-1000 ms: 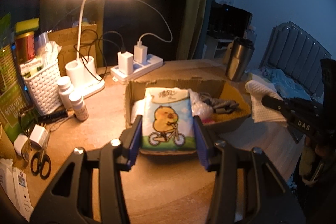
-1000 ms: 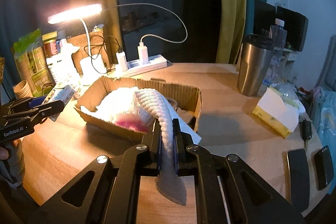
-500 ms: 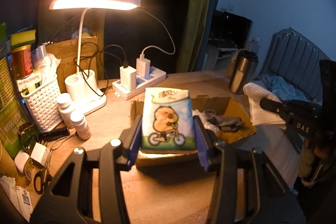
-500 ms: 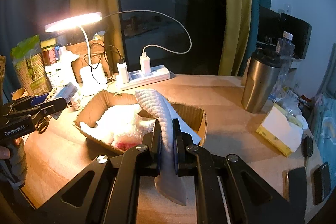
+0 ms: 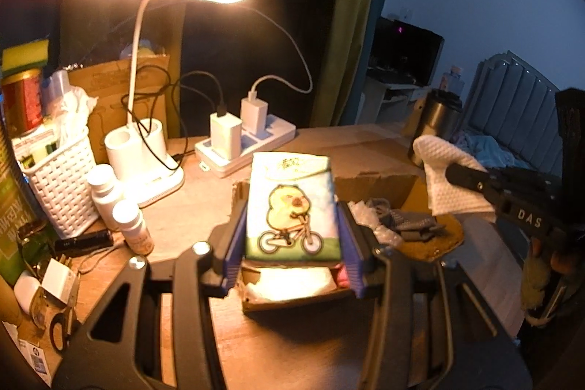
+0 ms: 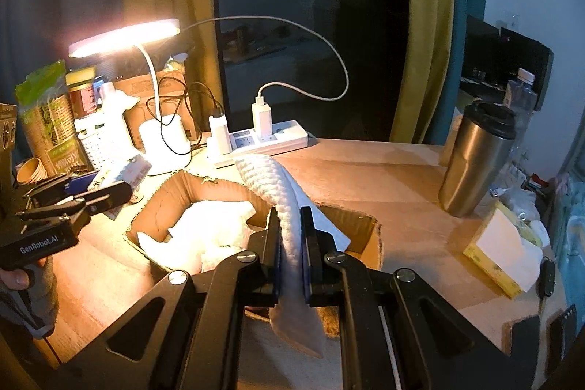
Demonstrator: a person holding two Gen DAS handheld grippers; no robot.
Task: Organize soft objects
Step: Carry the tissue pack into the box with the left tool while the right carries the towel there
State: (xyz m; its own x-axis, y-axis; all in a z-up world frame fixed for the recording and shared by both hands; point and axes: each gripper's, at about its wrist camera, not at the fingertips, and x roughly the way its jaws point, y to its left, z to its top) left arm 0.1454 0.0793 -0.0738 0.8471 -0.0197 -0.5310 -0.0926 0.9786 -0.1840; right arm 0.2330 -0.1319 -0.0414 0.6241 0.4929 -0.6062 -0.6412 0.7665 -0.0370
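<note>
while each gripper grips, one tissue pack (image 5: 292, 207), one cloth (image 6: 289, 222)

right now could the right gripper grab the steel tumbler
Probably not: the right gripper is shut on the white cloth, so it has no free grip. The path to the steel tumbler looks clear once the cloth is dropped.

The letters "DAS" stood in pale print on the black body of the right gripper (image 5: 471, 176), well off to the right of the left gripper's fingers (image 5: 234, 240). "GenRobot.AI" ran along the side of the left gripper (image 6: 109, 198), far left of the right gripper's fingers (image 6: 310, 236). The tissue pack (image 5: 292, 207) clamped between the left fingers carried print at its top (too blurred to read).
</note>
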